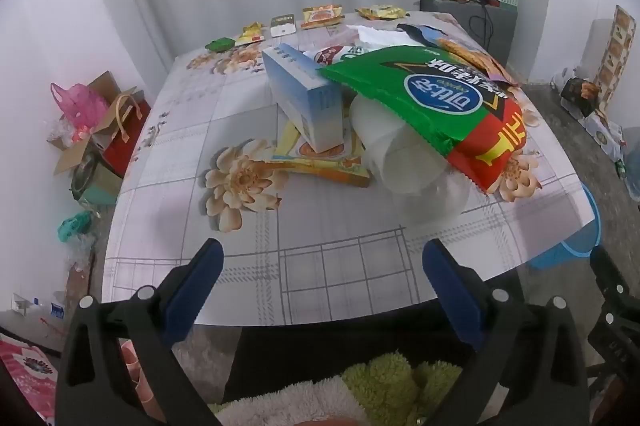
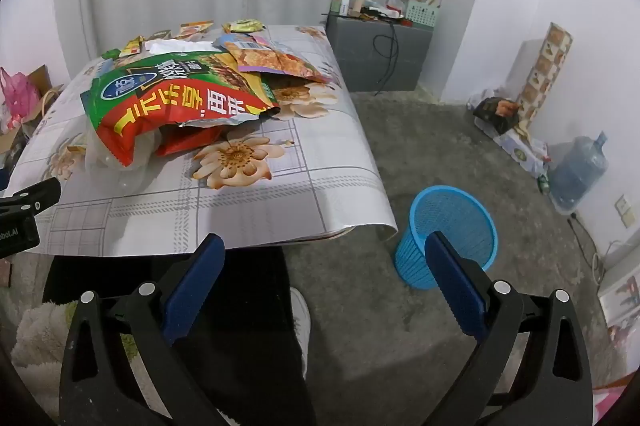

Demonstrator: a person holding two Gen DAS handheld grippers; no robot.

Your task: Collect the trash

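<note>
Left wrist view shows your left gripper (image 1: 320, 262) spread wide and holding nothing above the near edge of the table (image 1: 328, 266). Beyond it lies a clear plastic cup (image 1: 404, 153) on its side, a green and red snack bag (image 1: 432, 97) draped over it, a blue box (image 1: 304, 93) beside. Your right gripper (image 2: 324, 258) also gapes wide and bare. On the floor right of the table stands the blue wastebasket (image 2: 452, 222); I cannot tell its contents.
</note>
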